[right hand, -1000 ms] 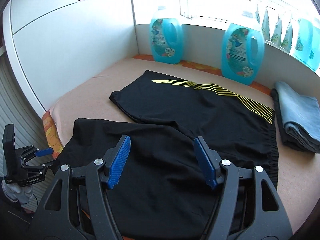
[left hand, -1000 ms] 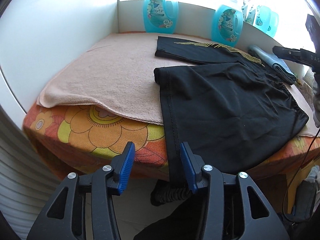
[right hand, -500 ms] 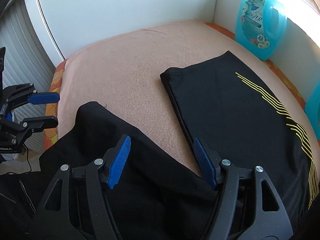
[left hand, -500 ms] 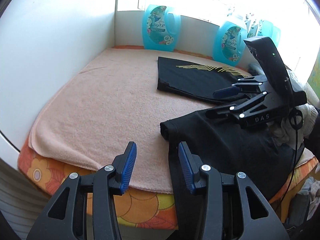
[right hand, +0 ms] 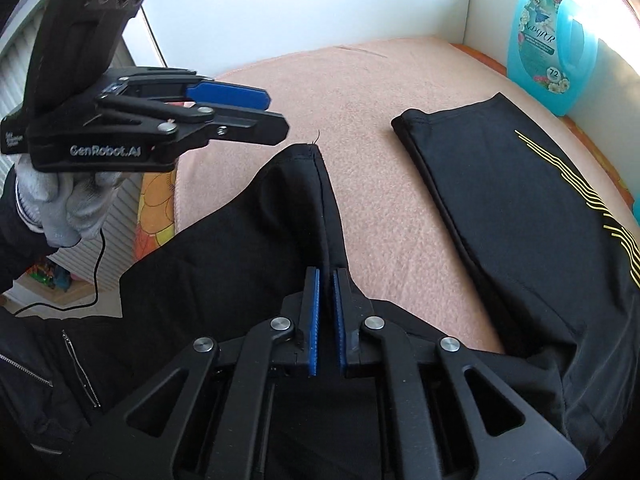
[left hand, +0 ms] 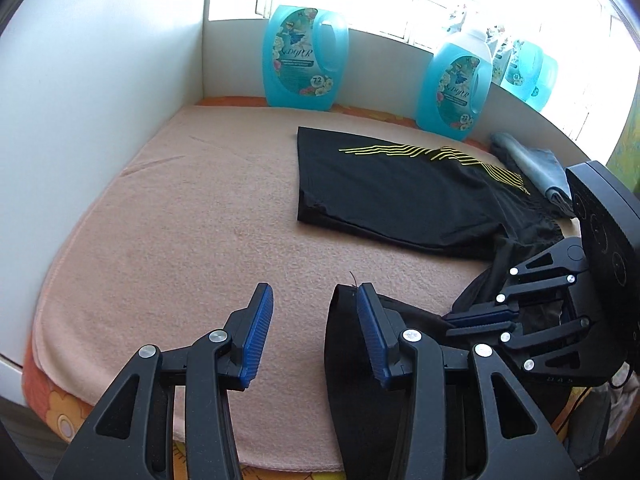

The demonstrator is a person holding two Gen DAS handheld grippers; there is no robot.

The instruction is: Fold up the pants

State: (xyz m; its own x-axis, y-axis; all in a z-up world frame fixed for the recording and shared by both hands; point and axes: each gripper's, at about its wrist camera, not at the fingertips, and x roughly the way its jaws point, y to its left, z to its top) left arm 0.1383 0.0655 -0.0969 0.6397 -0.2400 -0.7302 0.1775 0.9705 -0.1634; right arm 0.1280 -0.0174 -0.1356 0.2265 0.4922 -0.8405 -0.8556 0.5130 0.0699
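Observation:
Black pants with yellow stripes lie on a pink blanket (left hand: 180,240). The far leg (left hand: 392,196) (right hand: 520,200) is flat. The near leg (right hand: 240,260) (left hand: 360,400) is bunched into a ridge that runs to its hem corner (right hand: 310,152). My right gripper (right hand: 325,274) (left hand: 452,322) is shut on that ridge, with black cloth pinched between the blue pads. My left gripper (left hand: 314,292) (right hand: 276,114) stands open just above the blanket. The hem corner (left hand: 340,296) sits by its right finger, and nothing is gripped.
Blue detergent bottles (left hand: 304,64) (left hand: 456,88) (right hand: 552,48) line the back ledge. Folded jeans (left hand: 536,160) lie at the far right. A white wall (left hand: 80,100) bounds the left side. A gloved hand (right hand: 68,204) holds the left gripper; a floral cover (right hand: 154,208) marks the near edge.
My right gripper came down and shut on the near leg's edge, lifting it into a ridge. My left gripper moved in over the blanket to the hem corner, staying open.

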